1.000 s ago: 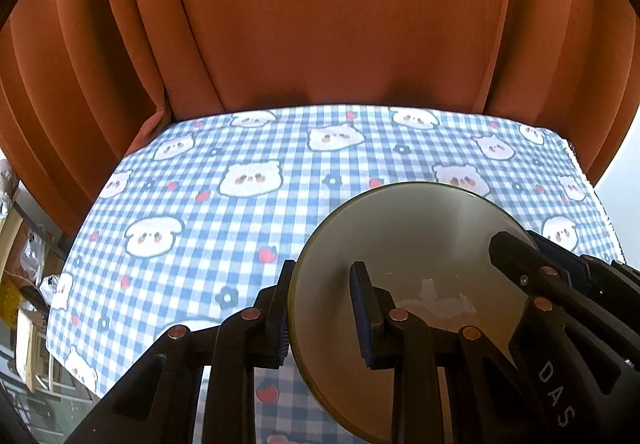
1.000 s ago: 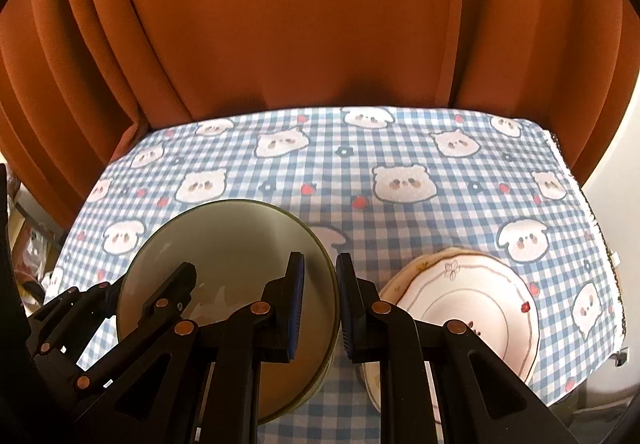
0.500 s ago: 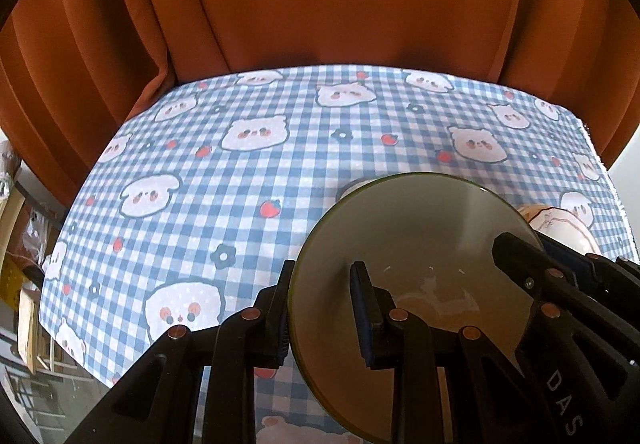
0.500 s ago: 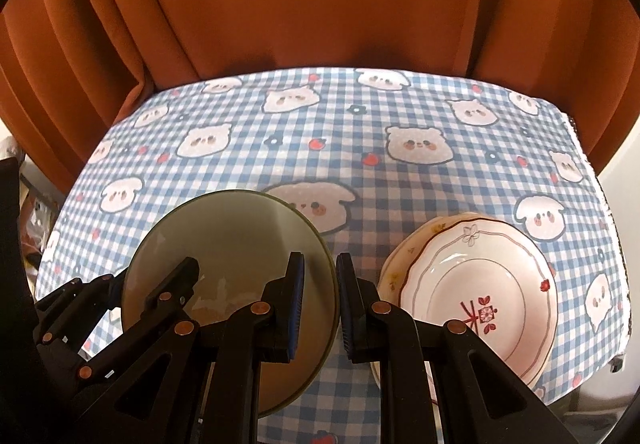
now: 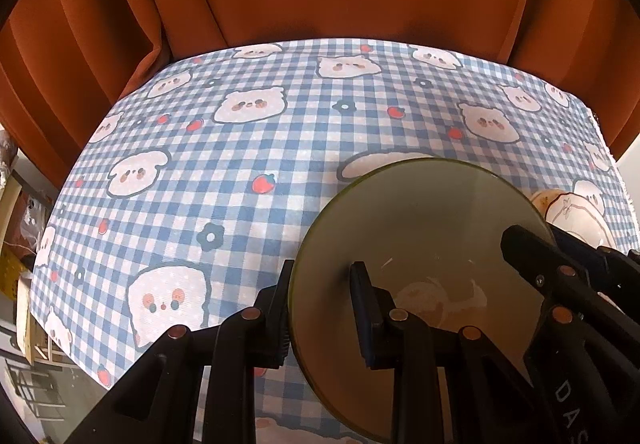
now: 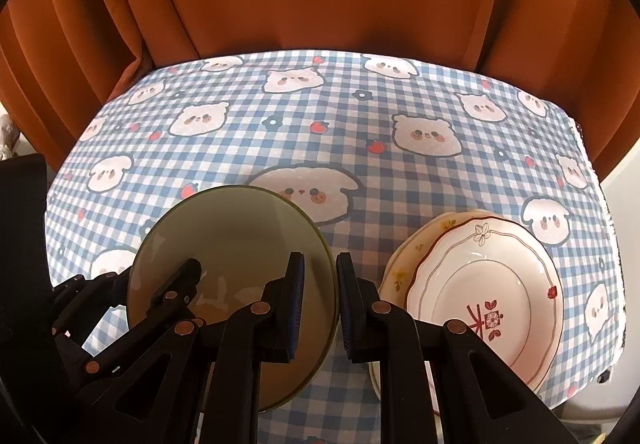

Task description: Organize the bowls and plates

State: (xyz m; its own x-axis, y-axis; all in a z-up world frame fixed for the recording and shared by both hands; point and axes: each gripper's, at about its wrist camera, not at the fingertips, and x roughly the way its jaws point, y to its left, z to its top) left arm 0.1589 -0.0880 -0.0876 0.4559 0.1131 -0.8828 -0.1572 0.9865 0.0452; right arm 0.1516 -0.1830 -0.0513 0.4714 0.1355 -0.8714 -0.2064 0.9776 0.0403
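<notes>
Both grippers tilt steeply down w/ one round olive-green glazed bowl (image 6: pixel 236 256) shared between them, held above the blue-white checked tablecloth w/ bear prints (image 5: pixel 240 148), near its front edge. Left gripper (image 5: pixel 322 314) clamps the bowl's left rim; right gripper (image 6: pixel 320 302) clamps the right rim. White scalloped plates w/ red flower motif (image 6: pixel 486 294) lie stacked at the front-right corner.

The tongs (image 6: pixel 320 308) hide the stacked plates' (image 6: pixel 480 284) near rims.
</notes>
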